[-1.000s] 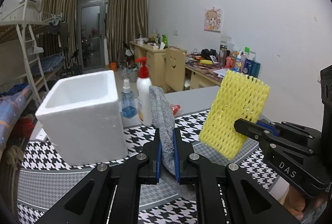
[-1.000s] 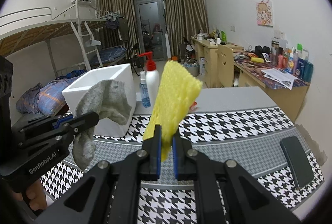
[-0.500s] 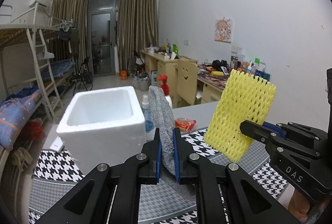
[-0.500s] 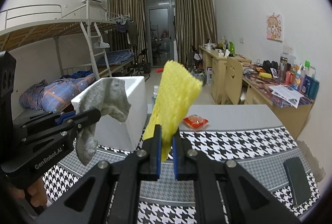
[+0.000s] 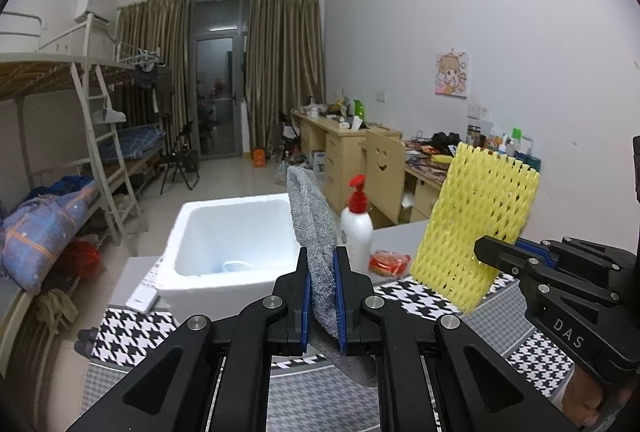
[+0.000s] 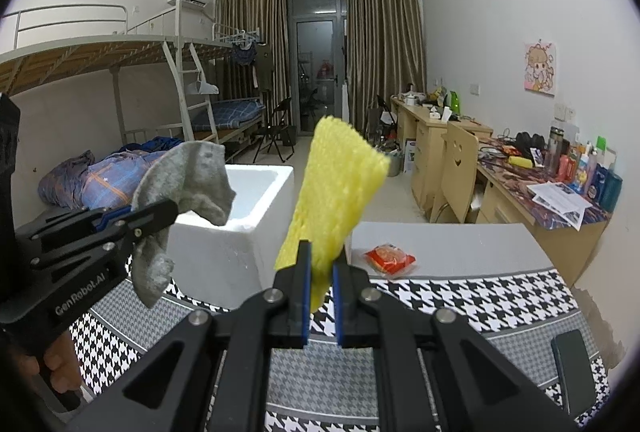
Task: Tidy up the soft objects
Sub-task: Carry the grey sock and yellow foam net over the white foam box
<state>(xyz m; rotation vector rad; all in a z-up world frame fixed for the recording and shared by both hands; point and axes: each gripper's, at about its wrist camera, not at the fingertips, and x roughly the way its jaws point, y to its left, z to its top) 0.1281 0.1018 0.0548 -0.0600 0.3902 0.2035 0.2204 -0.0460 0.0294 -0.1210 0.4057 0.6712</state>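
My left gripper (image 5: 323, 294) is shut on a grey sock (image 5: 314, 228) and holds it up in the air, just in front of the white foam box (image 5: 228, 236). The sock also shows in the right wrist view (image 6: 188, 187), hanging from the left gripper (image 6: 160, 209). My right gripper (image 6: 319, 298) is shut on a yellow foam net sleeve (image 6: 336, 191) that stands upright above the table. In the left wrist view the sleeve (image 5: 476, 224) is to the right, clamped by the right gripper (image 5: 486, 252). The foam box (image 6: 244, 228) is open at the top, with a pale object inside.
A white pump bottle with red top (image 5: 357, 224) stands right of the box. A red snack packet (image 6: 389, 256) lies on the grey table (image 6: 460, 248). A houndstooth cloth (image 6: 460, 296) covers the near part. A black phone (image 6: 572, 368) lies at the right.
Both grippers have risen with their loads, so the views now look down into the open box. The box and bottle sit lower in the frame. Both grips are unchanged.
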